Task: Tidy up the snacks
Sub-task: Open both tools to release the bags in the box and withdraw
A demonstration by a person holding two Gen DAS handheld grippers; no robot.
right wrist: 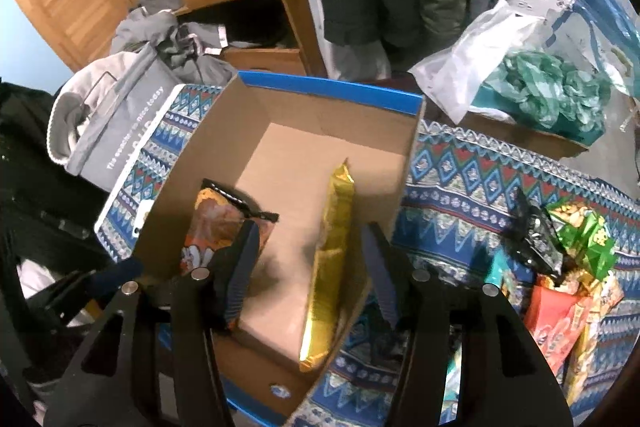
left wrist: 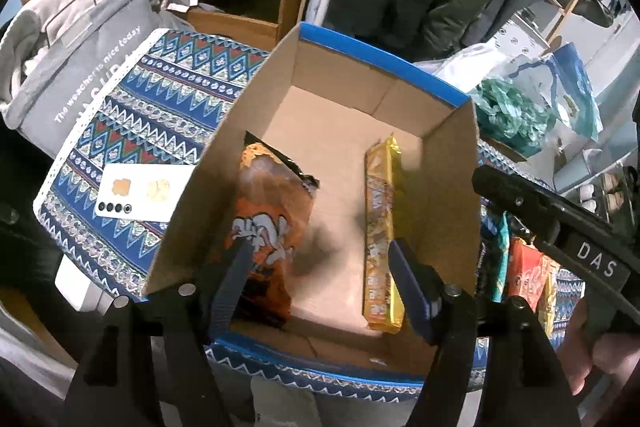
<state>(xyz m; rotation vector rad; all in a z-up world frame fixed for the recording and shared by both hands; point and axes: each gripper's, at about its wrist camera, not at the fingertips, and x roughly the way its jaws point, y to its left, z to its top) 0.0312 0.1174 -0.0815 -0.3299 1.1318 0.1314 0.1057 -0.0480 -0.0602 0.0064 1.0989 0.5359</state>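
Nearest you, both tools hang over the open brown cardboard box with the blue rim (left wrist: pixel 384 55). Your left gripper (left wrist: pixel 320 267) has its jaws spread and nothing clamped between them; the orange and black crinkled snack bag (left wrist: pixel 268 227) lies under its left finger, and the long yellow foil snack pack (left wrist: pixel 380 227) just beside its right one. Your right gripper (right wrist: pixel 312 267) is likewise released, jaws apart, with the yellow pack (right wrist: pixel 332 267) lying below and between them, its near end propped on the box's front edge.

That propped end looks like the first hazard: lift away carelessly and a finger could catch the foil and drag the pack out over the rim. The two tools also sit close together, so a sideways swing could knock one against the other or nudge the box along the patterned blue woven cloth (right wrist: pixel 480 179).

Further to the right, the heap of loose snack packets, red, green, teal and black (right wrist: pixel 560 275), waits on the cloth, well outside the box. It is piled unevenly, so a grab at one could scatter its neighbours toward the table edge.

Beyond the box to the left, a white phone (left wrist: pixel 144 195) lies on the cloth; a shoved box could push it off.
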